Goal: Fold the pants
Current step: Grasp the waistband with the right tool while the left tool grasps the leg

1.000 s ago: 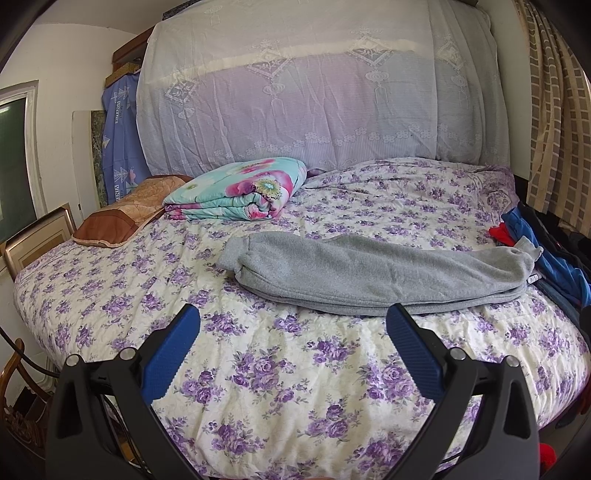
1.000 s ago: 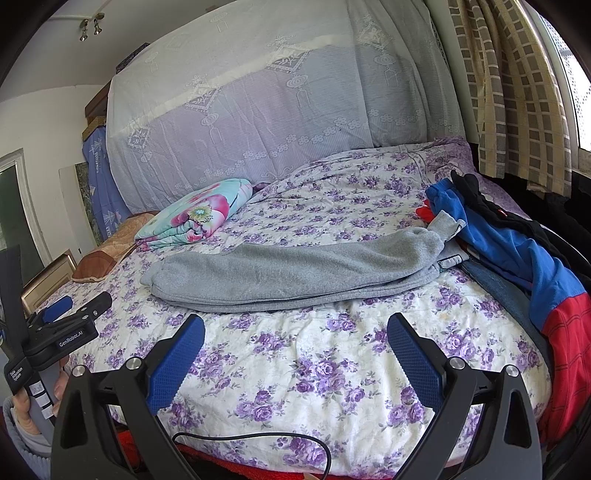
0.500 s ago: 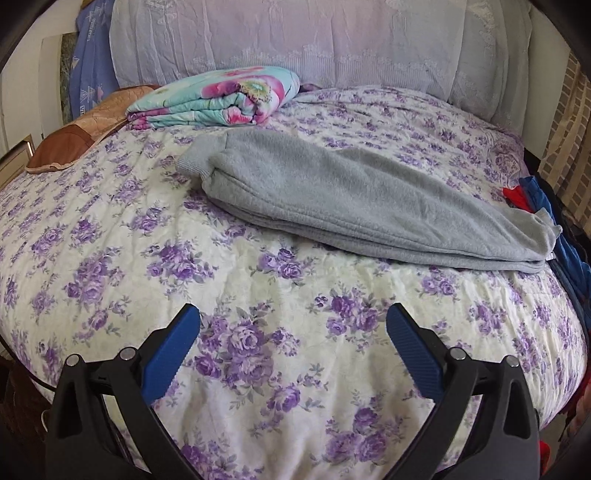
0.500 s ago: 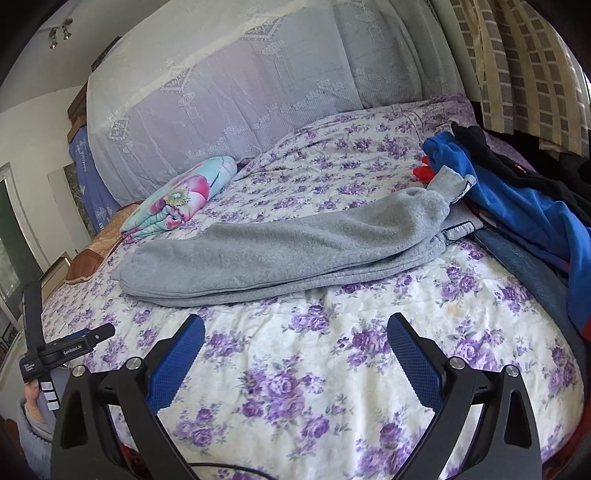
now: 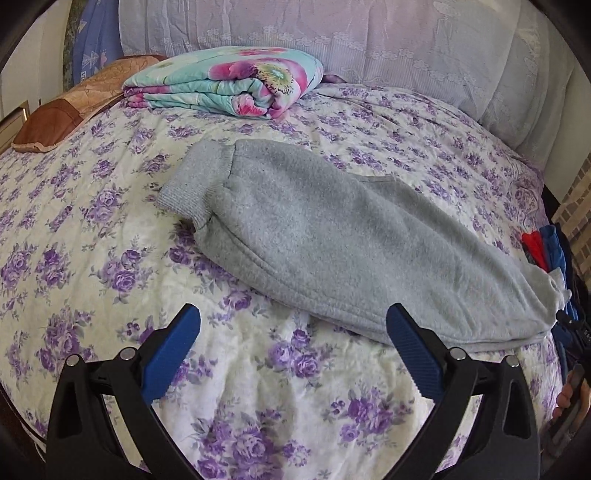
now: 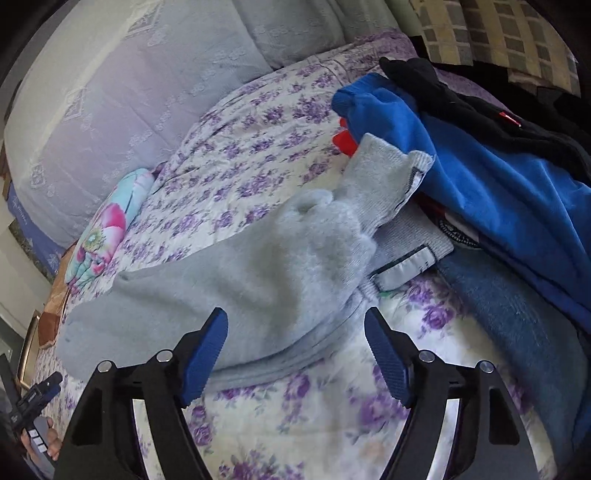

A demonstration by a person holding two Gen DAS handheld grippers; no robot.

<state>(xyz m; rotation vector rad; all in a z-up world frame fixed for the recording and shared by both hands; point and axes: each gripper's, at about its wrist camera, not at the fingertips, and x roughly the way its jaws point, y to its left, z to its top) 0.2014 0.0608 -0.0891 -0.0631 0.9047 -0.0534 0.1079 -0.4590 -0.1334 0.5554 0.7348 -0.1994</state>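
Note:
Grey sweatpants [image 5: 351, 240], folded lengthwise, lie across the flowered bedsheet [image 5: 92, 229]. Their cuffs [image 5: 192, 192] point left and the waistband [image 6: 388, 184] lies at the right against a clothes pile. My left gripper [image 5: 291, 321] is open over bare sheet, just short of the pants' near edge, nothing between its blue pads. My right gripper [image 6: 295, 319] hovers at the waist end of the pants [image 6: 240, 277]; its jaws are closing, the near folded edge lies between the fingers, and the pads do not press it. In the right wrist view the left gripper [image 6: 37, 398] shows at the lower left, held by a hand.
A folded floral quilt [image 5: 229, 81] and a brown pillow [image 5: 74, 107] lie behind the cuffs. Blue, black and red clothes [image 6: 498, 177] and a denim piece [image 6: 517, 325] are heaped at the bed's right side. A lace-covered headboard [image 5: 332, 37] backs the bed; a checked curtain [image 6: 498, 33] hangs at the right.
Both grippers came forward and down toward the pants, which now look much larger. The right gripper's jaws have narrowed and it has rolled; the left gripper's jaws stay wide.

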